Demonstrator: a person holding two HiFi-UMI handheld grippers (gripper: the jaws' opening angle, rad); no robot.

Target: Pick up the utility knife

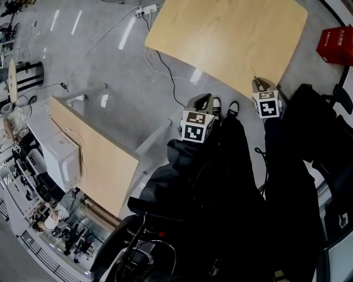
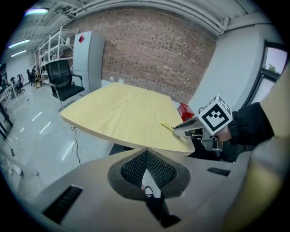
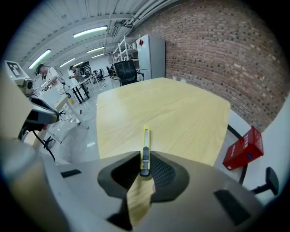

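Note:
The utility knife [image 3: 145, 147] is slim and yellow with a dark slider. My right gripper [image 3: 145, 159] is shut on its rear end, and the blade end points out over the light wooden table [image 3: 172, 113]. In the left gripper view the knife's yellow tip [image 2: 166, 126] sticks out of the right gripper [image 2: 188, 128] at the table's near edge. The head view shows the right gripper [image 1: 259, 83] at the table's [image 1: 226, 38] near edge. My left gripper [image 1: 205, 100] hangs over the floor beside the table, shut with nothing in it [image 2: 146, 156].
A red box [image 1: 335, 44] stands on the floor right of the table. Cables [image 1: 165, 71] and a power strip [image 1: 146, 10] lie on the grey floor. A second wooden desk [image 1: 94, 160] with a white appliance stands at the left. An office chair [image 2: 65, 81] stands beyond the table.

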